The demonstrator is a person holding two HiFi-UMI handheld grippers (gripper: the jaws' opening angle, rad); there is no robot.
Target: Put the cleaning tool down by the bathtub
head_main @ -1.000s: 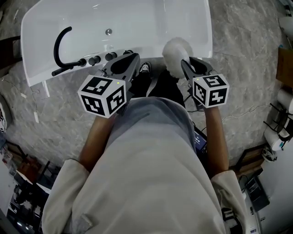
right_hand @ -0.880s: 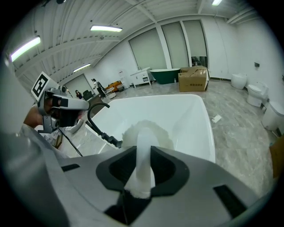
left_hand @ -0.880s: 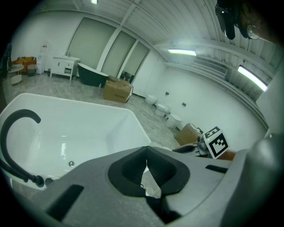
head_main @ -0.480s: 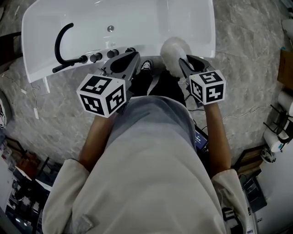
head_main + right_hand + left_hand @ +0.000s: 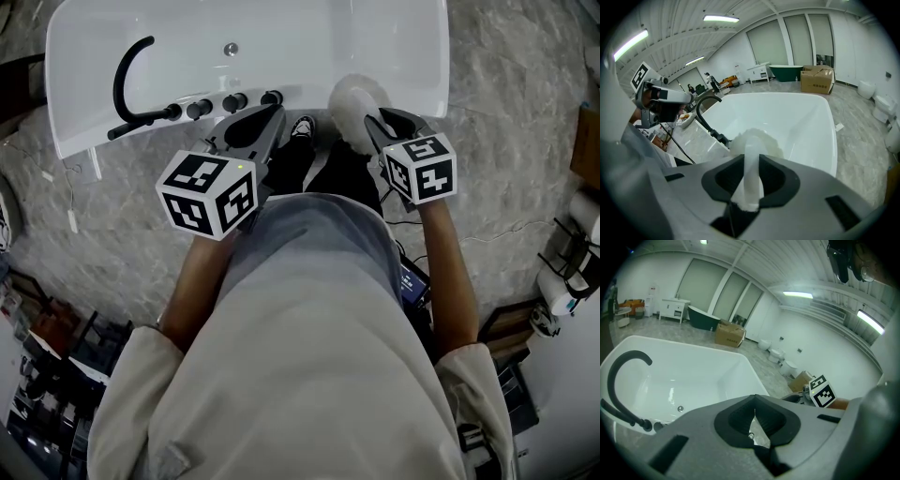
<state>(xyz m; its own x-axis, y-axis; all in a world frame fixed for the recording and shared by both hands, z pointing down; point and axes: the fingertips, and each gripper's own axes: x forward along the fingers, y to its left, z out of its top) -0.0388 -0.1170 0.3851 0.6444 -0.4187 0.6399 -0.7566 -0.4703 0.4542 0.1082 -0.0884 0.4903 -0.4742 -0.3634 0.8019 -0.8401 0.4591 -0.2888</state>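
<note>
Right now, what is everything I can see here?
bathtub: one, white, on the floor ahead
spout: one, black, curved, near rim's left
knobs: at least three, black, along that rim
cleaning tool: one, white, fluffy, over the near rim
toilets: three, white, by the far wall
cardboard box: one, brown, across the room
floor: grey, marbled
left gripper: grey, jaws together, empty
right gripper: grey, closed on the cleaning tool's handle
</note>
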